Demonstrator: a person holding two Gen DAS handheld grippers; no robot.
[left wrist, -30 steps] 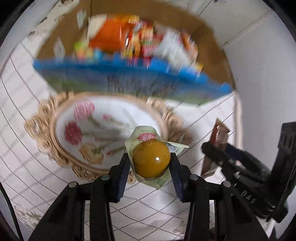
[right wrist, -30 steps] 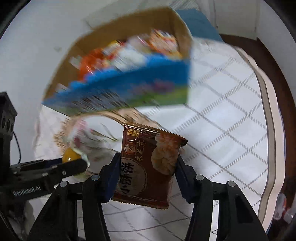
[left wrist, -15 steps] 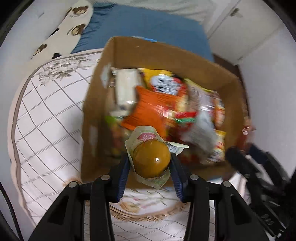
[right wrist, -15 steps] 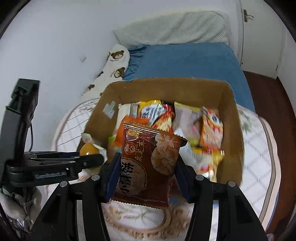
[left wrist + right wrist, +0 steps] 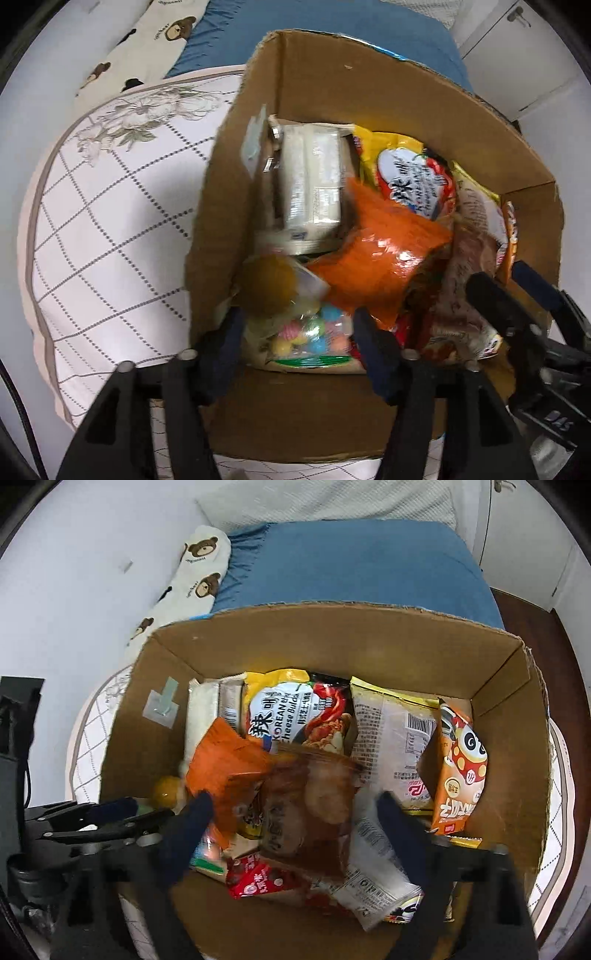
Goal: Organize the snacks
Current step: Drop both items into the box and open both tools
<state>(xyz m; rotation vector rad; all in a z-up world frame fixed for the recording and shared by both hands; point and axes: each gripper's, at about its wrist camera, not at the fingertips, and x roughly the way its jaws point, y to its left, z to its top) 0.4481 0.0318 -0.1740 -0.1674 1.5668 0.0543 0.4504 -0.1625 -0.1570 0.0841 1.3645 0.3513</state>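
Note:
A cardboard box (image 5: 236, 206) of snack packets stands on the checked tablecloth; it also shows in the right wrist view (image 5: 140, 731). My left gripper (image 5: 297, 332) is open over the box's near left corner. The yellow jelly cup (image 5: 271, 286) is blurred, loose between and above the fingertips, over a bag of pastel candies (image 5: 314, 334). My right gripper (image 5: 291, 816) is open over the box. The brown biscuit packet (image 5: 306, 808) is blurred and loose between its fingers. The jelly cup (image 5: 164, 790) shows at the box's left.
The box holds an orange packet (image 5: 380, 262), a Korean noodle bag (image 5: 291, 709), a white packet (image 5: 314, 188) and an orange panda box (image 5: 460, 775). A blue bed (image 5: 354, 561) and a bear-print pillow (image 5: 188, 576) lie behind. The checked tablecloth (image 5: 110, 236) spreads to the left.
Both grippers moved lower over the box and opened. The jelly cup left the left gripper and the biscuit packet left the right gripper; both now drop into the box.

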